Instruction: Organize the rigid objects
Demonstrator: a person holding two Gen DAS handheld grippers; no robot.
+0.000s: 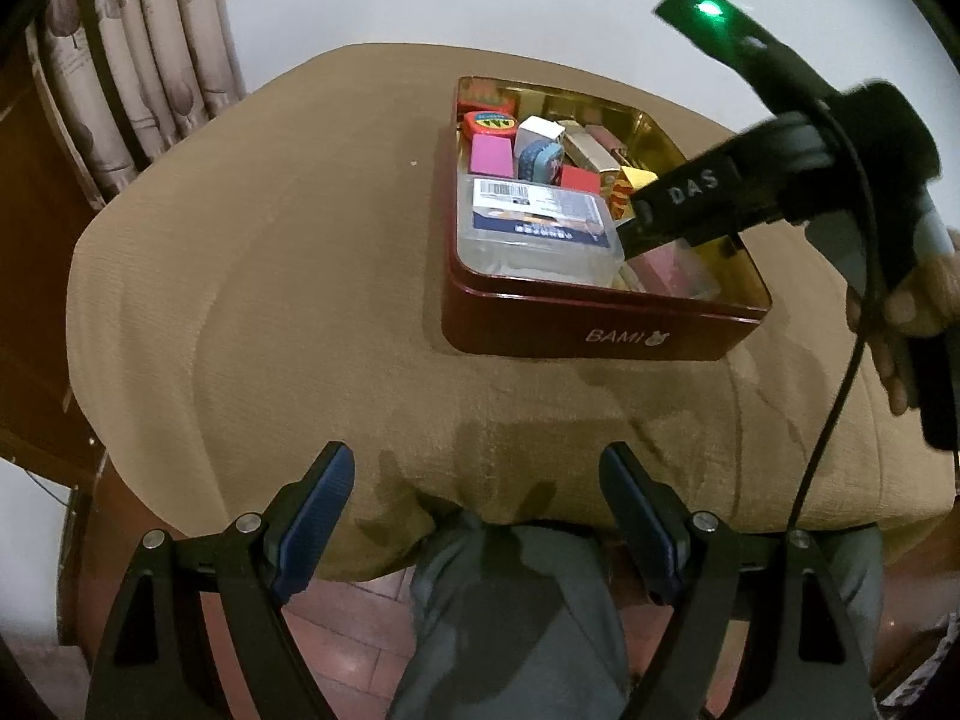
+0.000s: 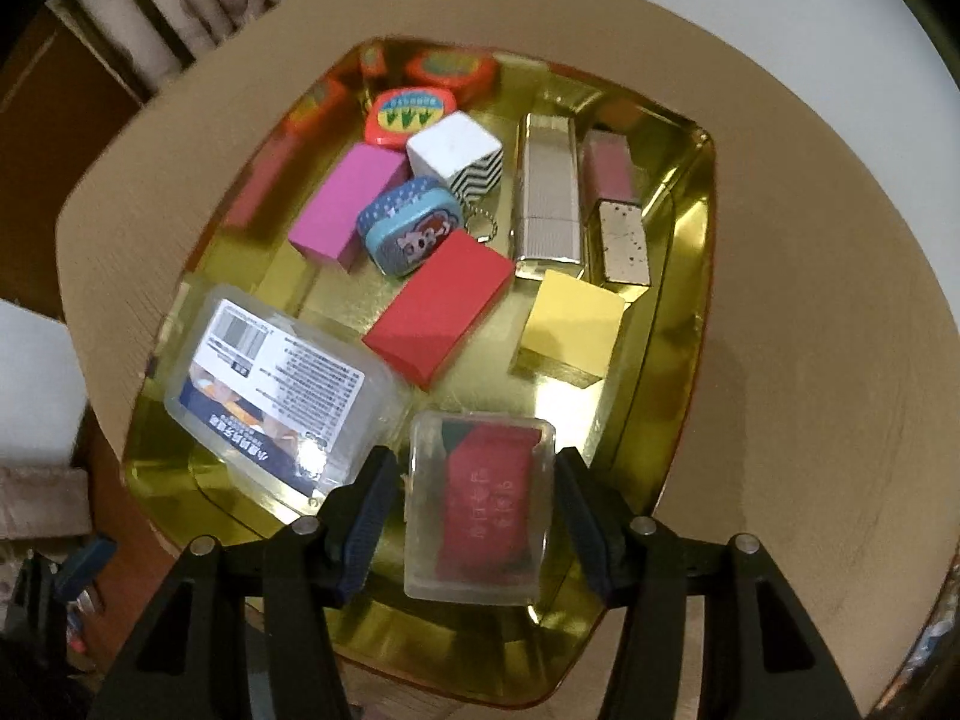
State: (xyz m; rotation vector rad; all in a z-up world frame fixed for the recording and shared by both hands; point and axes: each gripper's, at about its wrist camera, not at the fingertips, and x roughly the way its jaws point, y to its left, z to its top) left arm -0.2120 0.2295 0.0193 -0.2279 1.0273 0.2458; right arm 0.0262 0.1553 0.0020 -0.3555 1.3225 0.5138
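Observation:
A dark red tin with a gold inside sits on the tan cloth and holds several small objects: a red block, a yellow block, a pink block, a labelled clear box and a blue oval tin. My right gripper is inside the tin, its jaws open around a small clear case with a red insert, with gaps on both sides. My left gripper is open and empty near the table's front edge.
The tin also holds a white cube, a red-rimmed round tin and silver cases. The right gripper's body reaches over the tin's right side. A curtain hangs at back left. A person's legs are below.

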